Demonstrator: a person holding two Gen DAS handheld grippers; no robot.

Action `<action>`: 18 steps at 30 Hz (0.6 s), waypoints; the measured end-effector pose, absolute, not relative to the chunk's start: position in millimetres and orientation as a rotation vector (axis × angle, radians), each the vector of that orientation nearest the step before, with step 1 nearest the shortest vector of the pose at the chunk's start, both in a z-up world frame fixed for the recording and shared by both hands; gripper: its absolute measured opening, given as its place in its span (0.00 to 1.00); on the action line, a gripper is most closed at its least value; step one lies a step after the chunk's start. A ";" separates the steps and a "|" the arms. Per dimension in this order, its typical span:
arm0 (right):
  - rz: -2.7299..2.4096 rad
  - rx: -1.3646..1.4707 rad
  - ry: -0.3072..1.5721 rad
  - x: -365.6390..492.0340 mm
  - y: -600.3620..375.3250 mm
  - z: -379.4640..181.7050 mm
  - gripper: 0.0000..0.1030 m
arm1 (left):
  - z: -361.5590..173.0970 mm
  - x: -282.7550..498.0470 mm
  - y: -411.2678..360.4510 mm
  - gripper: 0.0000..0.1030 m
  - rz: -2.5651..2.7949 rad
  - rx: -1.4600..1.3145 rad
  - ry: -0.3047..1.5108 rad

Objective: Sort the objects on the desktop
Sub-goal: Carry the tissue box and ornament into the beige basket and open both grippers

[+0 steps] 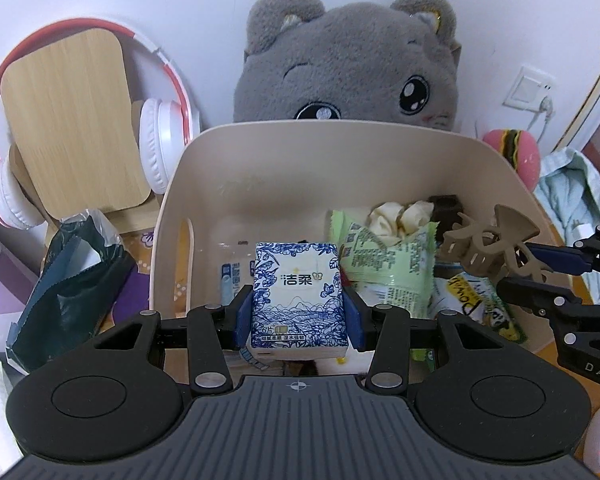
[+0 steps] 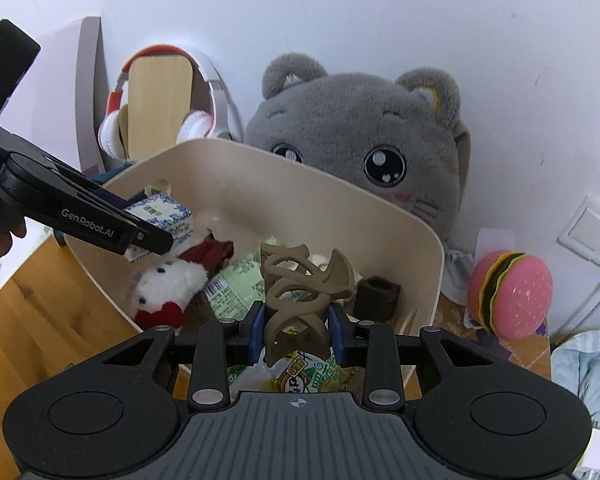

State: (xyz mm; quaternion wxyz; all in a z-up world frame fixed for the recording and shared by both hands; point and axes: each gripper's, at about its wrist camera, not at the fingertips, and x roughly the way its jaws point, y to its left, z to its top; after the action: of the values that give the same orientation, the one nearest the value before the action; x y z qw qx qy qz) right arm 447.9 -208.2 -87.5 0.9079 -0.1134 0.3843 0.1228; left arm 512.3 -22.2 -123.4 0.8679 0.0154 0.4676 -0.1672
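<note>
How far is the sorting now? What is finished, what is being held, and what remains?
Done: snack packets and a white plush toy already lie in the beige bin. In hand: the left gripper holds a tissue pack and the right gripper a hair claw, both over the bin, neither released. Left: dropping both; a dark bag lies outside.

Black gripper (image 1: 299, 312), blue pads (image 1: 242, 312), silver screws.

tissue pack (image 1: 299, 295) blue-white floral | hair claw (image 2: 305, 286) taupe | bin (image 1: 300, 152) cream | plush cat (image 1: 352, 60) grey
</note>
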 end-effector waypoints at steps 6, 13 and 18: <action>0.257 -0.246 0.842 452.9 -207.2 -100.0 0.31 | -124.5 509.3 -19.8 0.53 -0.367 0.046 0.960; 0.228 -0.263 0.819 443.1 -208.5 -96.7 0.59 | -111.2 494.0 -14.1 0.70 -0.401 0.049 0.911; 0.226 -0.265 0.760 418.0 -201.9 -84.2 0.66 | -101.6 472.5 -8.9 0.71 -0.450 0.117 0.877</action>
State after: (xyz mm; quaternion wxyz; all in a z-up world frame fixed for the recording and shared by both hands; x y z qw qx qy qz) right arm 418.0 -201.9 -84.2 0.9140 -0.1287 0.3689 0.1097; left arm 472.5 -8.9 -101.6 0.8794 0.0560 0.4206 -0.2158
